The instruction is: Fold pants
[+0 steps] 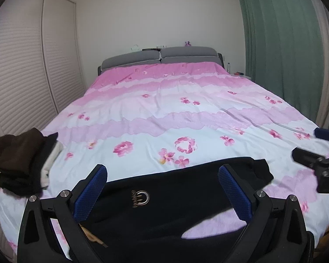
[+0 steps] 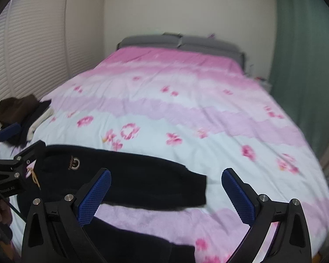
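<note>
Black pants (image 1: pixel 164 201) with a round gold logo lie spread across the near end of the bed; they also show in the right wrist view (image 2: pixel 129 177), one leg reaching right, the other leg lower near the bed's front edge. My left gripper (image 1: pixel 162 188) is open above the waist part, empty. My right gripper (image 2: pixel 165 194) is open above the leg ends, empty. The right gripper shows at the right edge of the left wrist view (image 1: pixel 313 146), and the left gripper at the left edge of the right wrist view (image 2: pixel 22 140).
The bed has a pink flowered cover (image 1: pixel 164 109) and a grey headboard (image 1: pixel 160 57). A pile of folded dark and white clothes (image 1: pixel 22 164) sits at the near left corner. Slatted wardrobe doors (image 1: pixel 22 76) stand left, green curtains (image 1: pixel 274 43) right.
</note>
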`<state>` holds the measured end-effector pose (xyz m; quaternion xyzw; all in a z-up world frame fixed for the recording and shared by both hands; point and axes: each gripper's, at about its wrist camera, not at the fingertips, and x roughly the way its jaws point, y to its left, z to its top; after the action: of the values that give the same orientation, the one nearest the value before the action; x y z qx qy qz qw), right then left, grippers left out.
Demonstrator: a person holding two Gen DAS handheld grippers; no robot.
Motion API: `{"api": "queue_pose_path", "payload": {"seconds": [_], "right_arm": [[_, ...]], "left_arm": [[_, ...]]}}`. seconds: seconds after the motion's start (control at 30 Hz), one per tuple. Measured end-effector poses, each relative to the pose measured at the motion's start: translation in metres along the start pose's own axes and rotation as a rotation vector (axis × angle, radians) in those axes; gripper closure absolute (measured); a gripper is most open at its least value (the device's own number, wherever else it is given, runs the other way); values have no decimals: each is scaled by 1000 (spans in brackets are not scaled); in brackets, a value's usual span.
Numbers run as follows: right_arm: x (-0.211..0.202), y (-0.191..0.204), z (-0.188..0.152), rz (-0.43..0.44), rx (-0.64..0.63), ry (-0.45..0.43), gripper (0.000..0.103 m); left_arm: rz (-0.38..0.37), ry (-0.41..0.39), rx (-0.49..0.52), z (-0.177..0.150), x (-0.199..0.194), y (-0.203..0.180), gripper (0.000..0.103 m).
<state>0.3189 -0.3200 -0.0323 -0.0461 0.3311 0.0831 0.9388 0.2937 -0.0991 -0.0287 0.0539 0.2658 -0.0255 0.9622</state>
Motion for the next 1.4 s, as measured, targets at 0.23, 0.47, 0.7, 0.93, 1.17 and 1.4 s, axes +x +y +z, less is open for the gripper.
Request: {"api": "queue_pose_path", "payload": {"seconds": [0.23, 0.47, 0.7, 0.93, 1.17, 1.4], "right_arm": [[95, -17, 9, 170, -161, 208, 32], [168, -22, 11, 287, -285, 342, 37], [219, -25, 8, 365, -335, 464, 52], [248, -25, 5, 474, -347, 577, 79], [215, -18, 11, 443, -421, 530, 91], [140, 4, 15, 356, -514, 392, 91]], "left_arm": [[16, 7, -27, 0, 41, -20, 2], [12, 46, -47, -5, 81, -31, 2], [4, 81, -77, -8, 113, -30, 2], [-12, 95, -93, -8, 124, -29, 2], [-23, 87, -109, -5, 114, -26, 2], [-30, 19, -135, 9, 58, -14, 2]]}}
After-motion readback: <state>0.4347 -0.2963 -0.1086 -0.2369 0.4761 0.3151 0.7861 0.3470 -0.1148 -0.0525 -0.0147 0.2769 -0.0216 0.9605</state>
